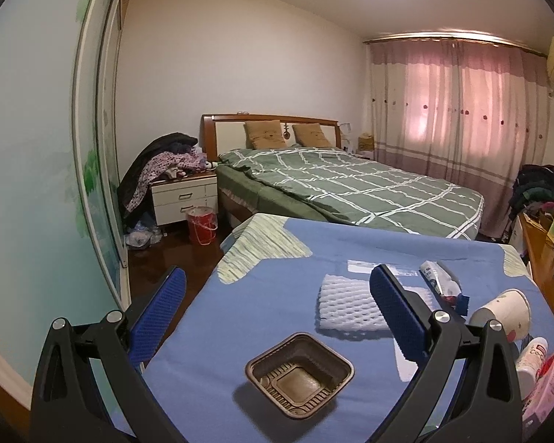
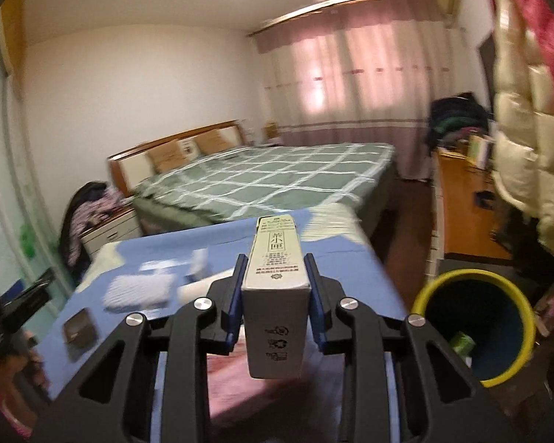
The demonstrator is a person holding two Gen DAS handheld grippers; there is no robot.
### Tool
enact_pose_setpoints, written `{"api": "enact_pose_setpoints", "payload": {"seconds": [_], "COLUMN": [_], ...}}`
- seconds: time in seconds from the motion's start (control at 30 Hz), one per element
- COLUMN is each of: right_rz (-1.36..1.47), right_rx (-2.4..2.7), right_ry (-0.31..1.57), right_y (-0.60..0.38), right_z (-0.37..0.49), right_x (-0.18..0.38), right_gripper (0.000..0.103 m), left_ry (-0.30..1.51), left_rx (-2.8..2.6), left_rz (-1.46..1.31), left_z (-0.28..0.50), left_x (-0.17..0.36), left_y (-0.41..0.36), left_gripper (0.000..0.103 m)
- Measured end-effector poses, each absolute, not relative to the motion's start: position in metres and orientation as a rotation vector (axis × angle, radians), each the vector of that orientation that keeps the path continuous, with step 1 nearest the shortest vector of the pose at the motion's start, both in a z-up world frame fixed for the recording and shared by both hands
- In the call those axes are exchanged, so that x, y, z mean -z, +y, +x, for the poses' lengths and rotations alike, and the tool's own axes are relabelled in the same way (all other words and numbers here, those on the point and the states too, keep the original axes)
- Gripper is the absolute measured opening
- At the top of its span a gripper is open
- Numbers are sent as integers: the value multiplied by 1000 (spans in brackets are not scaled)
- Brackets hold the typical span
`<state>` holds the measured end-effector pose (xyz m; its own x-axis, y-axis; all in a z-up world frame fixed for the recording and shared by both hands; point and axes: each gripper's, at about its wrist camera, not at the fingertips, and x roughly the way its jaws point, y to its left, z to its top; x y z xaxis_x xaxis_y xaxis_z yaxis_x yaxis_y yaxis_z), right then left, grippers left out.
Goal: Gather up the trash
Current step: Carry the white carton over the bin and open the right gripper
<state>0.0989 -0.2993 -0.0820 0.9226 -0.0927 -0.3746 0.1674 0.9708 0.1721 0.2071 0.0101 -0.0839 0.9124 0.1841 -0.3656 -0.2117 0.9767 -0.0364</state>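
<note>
My right gripper is shut on a pale carton box, lifted above the blue-covered table; the right wrist view is blurred. A yellow-rimmed bin stands low to the right of the table, a green item inside. My left gripper is open over the blue table. Below and between its fingers sits a brown plastic tray. White foam netting, a tube, a paper cup and a white bottle lie further right.
A bed with a green checked cover stands beyond the table. A white nightstand piled with clothes and a red bucket stand at the left. A wooden desk and a hanging padded coat are at the right.
</note>
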Motion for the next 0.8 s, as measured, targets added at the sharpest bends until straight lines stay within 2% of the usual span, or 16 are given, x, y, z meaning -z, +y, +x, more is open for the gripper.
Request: {"api": "enact_pose_setpoints", "payload": {"seconds": [0.33, 0.8], "right_rz": [256, 276], "right_rx": [444, 662], "right_ry": [351, 437], "right_y": [-394, -453], "right_z": [84, 95], "right_x": [103, 145], "right_gripper": [28, 29], "left_ry": [367, 400], "left_rx": [-151, -141], "left_rz": [-30, -3], "left_z": [207, 214], "left_x": [87, 92], "left_y": [-6, -15], "left_gripper": [98, 98]}}
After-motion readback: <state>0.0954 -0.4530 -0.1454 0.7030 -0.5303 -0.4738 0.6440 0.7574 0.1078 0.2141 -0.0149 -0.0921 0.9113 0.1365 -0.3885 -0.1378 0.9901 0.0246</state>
